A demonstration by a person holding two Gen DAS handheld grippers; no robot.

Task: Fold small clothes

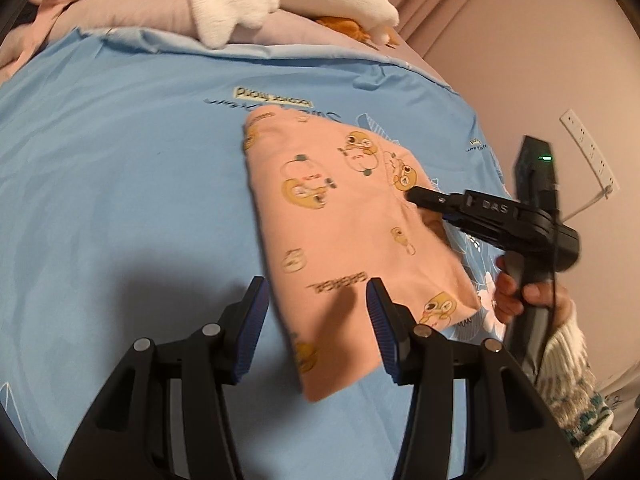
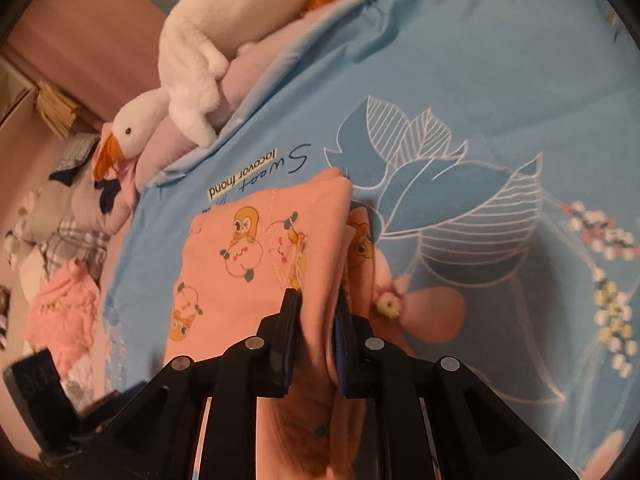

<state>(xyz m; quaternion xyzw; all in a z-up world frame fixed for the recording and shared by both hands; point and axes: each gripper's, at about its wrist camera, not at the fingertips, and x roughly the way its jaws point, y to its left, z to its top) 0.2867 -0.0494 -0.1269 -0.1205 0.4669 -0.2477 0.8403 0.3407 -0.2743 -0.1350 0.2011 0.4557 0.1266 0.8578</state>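
A small pink garment point(image 1: 340, 232) with cartoon prints lies folded on the blue bed cover point(image 1: 120, 180). My left gripper point(image 1: 316, 300) is open and hovers above the garment's near edge, holding nothing. My right gripper point(image 1: 416, 194) reaches in from the right and is shut on the garment's right edge. In the right wrist view the right gripper point(image 2: 318, 304) pinches a fold of the pink garment point(image 2: 240, 264) between its pads, and the cloth bunches up between the fingers.
A white plush goose point(image 2: 184, 92) lies on pink pillows point(image 1: 152, 12) at the head of the bed. A pile of other clothes point(image 2: 64, 304) sits beside the bed. A wall with a socket strip point(image 1: 588, 152) stands on the right.
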